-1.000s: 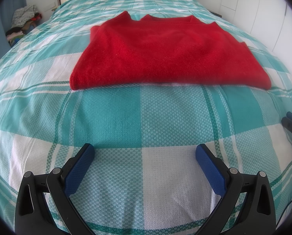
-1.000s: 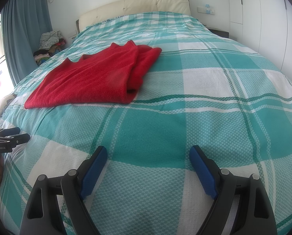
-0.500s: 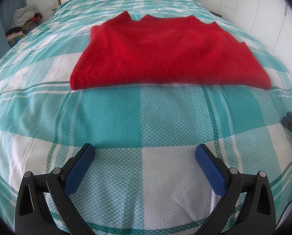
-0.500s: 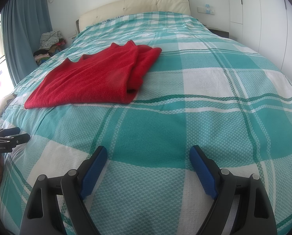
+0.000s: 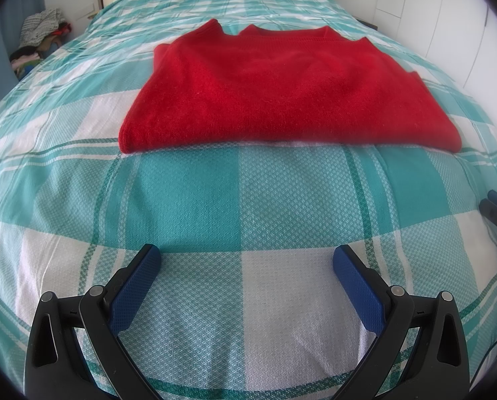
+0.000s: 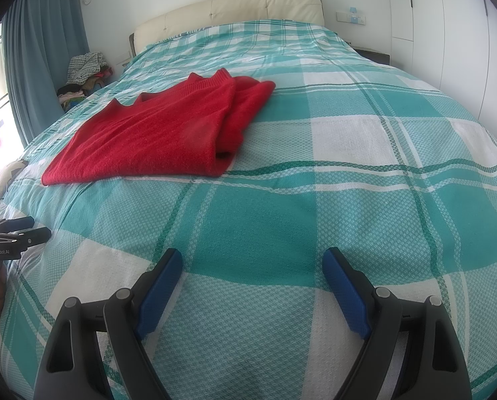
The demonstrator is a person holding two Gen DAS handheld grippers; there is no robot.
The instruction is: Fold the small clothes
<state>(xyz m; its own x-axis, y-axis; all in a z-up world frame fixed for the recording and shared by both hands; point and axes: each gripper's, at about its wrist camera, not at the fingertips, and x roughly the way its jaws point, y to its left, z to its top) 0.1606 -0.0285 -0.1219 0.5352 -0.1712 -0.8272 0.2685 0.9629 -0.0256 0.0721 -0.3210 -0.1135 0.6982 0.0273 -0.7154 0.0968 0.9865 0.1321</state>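
Observation:
A red knit sweater [image 5: 282, 90] lies folded flat on the teal and white plaid bed cover [image 5: 241, 200], its neckline toward the headboard. In the right wrist view the sweater [image 6: 161, 136] is at upper left, with its folded layers showing at the right edge. My left gripper [image 5: 246, 258] is open and empty, low over the cover, well short of the sweater's near edge. My right gripper [image 6: 253, 256] is open and empty over the cover, to the right of the sweater. Each gripper shows at the edge of the other's view.
A cream headboard [image 6: 228, 10] stands at the far end. A pile of clothes [image 6: 85, 70] sits left of the bed by a blue curtain [image 6: 41, 50]. White wardrobe doors [image 6: 448, 26] line the right side.

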